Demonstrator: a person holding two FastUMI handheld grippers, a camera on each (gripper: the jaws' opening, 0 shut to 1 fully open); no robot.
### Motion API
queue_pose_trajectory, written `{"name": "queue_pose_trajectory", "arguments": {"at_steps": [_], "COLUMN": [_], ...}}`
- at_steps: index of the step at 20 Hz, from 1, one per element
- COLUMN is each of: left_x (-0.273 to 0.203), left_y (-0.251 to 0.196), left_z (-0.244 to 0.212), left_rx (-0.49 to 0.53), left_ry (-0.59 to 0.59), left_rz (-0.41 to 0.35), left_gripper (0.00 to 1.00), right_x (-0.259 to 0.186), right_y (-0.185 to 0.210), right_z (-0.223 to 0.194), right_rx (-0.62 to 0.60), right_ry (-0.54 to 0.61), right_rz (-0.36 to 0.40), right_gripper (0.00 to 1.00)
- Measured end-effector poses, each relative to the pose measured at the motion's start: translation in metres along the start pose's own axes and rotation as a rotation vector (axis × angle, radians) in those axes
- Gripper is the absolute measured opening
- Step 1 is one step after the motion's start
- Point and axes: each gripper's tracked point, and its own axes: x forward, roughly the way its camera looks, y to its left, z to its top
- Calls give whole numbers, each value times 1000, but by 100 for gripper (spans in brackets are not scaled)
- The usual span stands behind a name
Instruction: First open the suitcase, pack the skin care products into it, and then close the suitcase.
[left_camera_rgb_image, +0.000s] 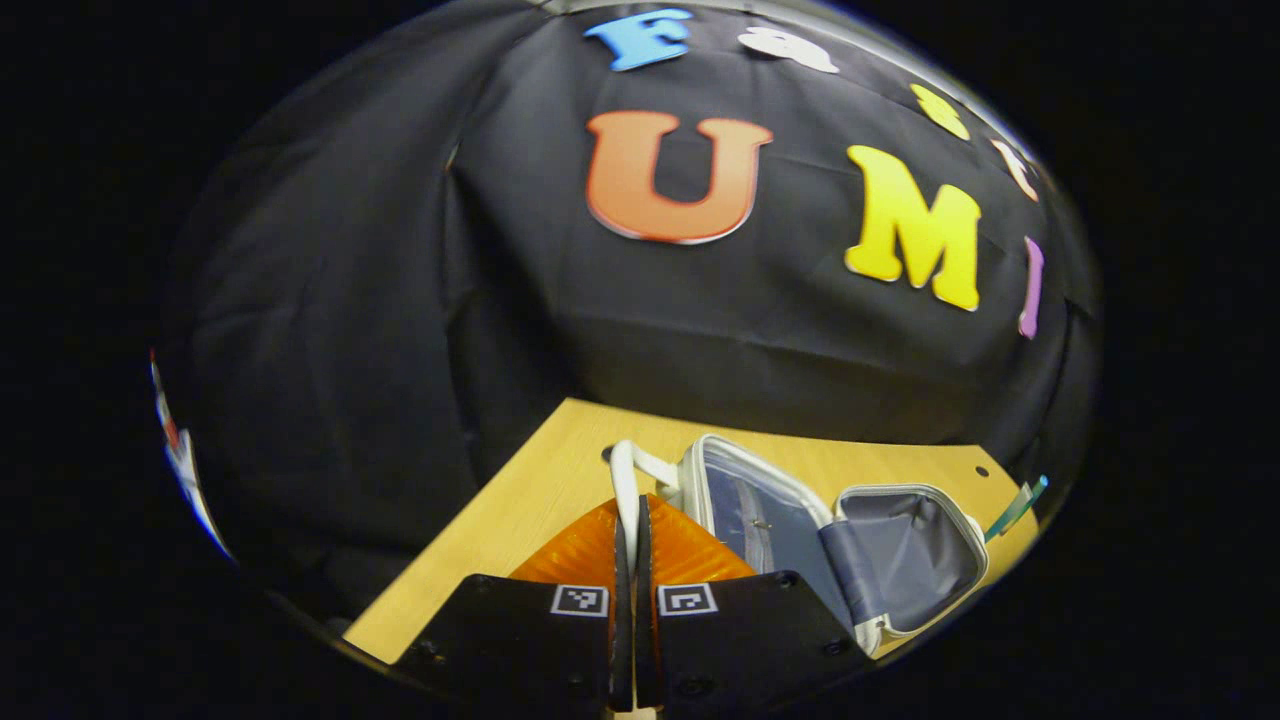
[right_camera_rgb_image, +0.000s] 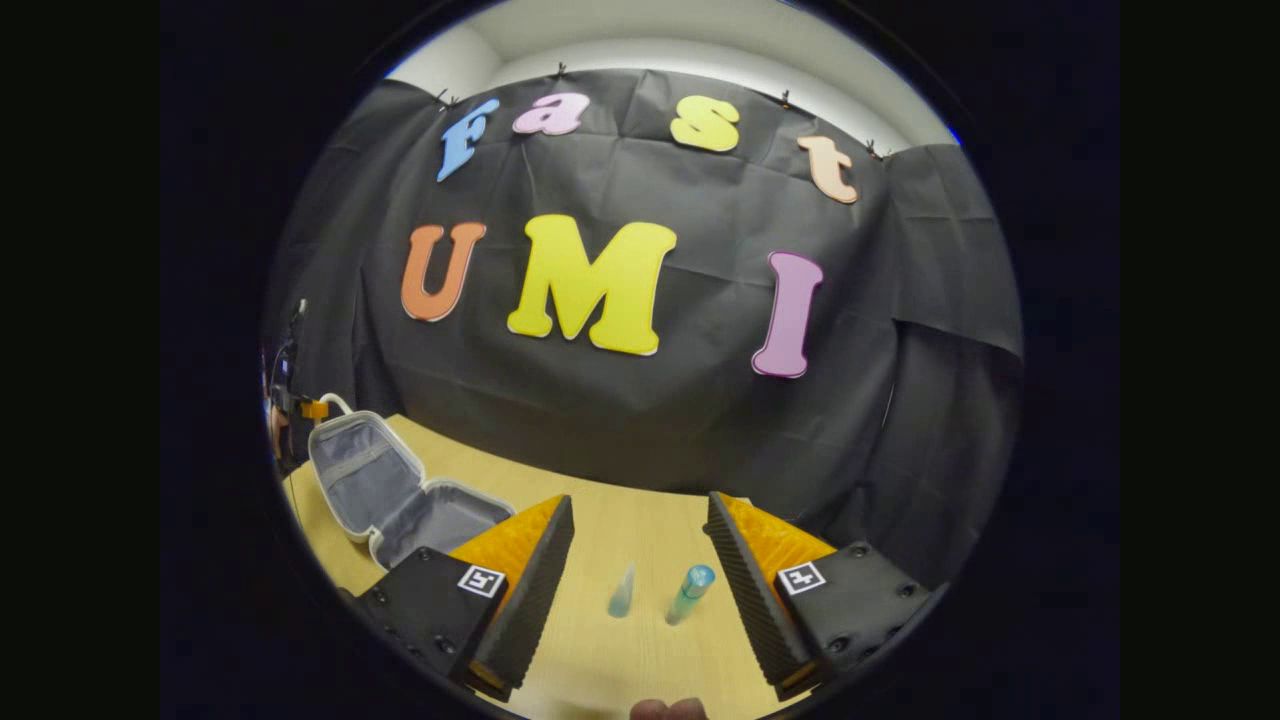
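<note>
While the left gripper view looks along my left tongs (left_camera_rgb_image: 630, 560), I see them clenched on the white handle (left_camera_rgb_image: 625, 485) of the suitcase (left_camera_rgb_image: 850, 545), which lies open on the surface (left_camera_rgb_image: 520, 500); the shell looks stiff and light. Right gripper view: right tongs (right_camera_rgb_image: 635, 560) released, spread above two small bottles (right_camera_rgb_image: 655, 592). I judge them light, slippery; grip mid-body.
</note>
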Motion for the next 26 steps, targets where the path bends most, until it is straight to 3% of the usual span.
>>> {"name": "queue_pose_trajectory", "arguments": {"at_steps": [1, 2, 3, 4, 7, 8, 9, 10, 11, 14, 15, 16, 17, 19, 23, 26], "left_x": [10, 18, 25, 31, 43, 44, 45, 40, 36, 9, -7, -21, -34, -60, -103, -131], "left_y": [10, 16, 22, 21, 21, 24, 31, 37, 35, 9, -10, -32, -59, -114, -214, -311], "left_z": [-16, -32, -47, -59, -72, -75, -78, -76, -69, -34, -19, -7, 5, 13, 8, -15], "left_rx": [-57, -94, -121, -140, -134, -109, -70, -37, -12, 93, 128, 163, 188, 192, 213, 188], "left_ry": [31, 62, 95, 119, 151, 164, 175, 177, 168, 73, 31, -9, -56, -99, -158, -161], "left_rz": [-3, -2, 1, -11, -12, 3, 43, 79, 93, 104, 98, 89, 76, 53, 11, -100], "left_gripper": [4, 11, 5, 5, 10, 2, 25, 19, 48, 70, 94, 83, 85, 98, 98, 98], "right_x": [-2, -2, -2, -2, 0, 0, 0, 0, 1, 3, 4, 4, 4, 6, 8, 11], "right_y": [3, 6, 7, 8, 8, 7, 7, 6, 6, -2, -5, -11, -17, -32, -70, -95], "right_z": [-4, -8, -11, -14, -19, -18, -16, -15, -15, -17, -18, -18, -20, -27, -44, -65], "right_rx": [-12, -22, -30, -31, -25, -21, -20, -17, -13, 18, 27, 31, 36, 54, 89, 95], "right_ry": [15, 29, 42, 54, 76, 74, 69, 63, 58, 46, 39, 31, 25, 21, 22, 45], "right_rz": [-1, 1, 1, -1, -10, -11, -10, -6, -1, 8, 8, 5, 4, 1, -16, -11], "right_gripper": [80, 80, 80, 80, 80, 81, 80, 80, 81, 80, 80, 81, 80, 80, 81, 80]}}
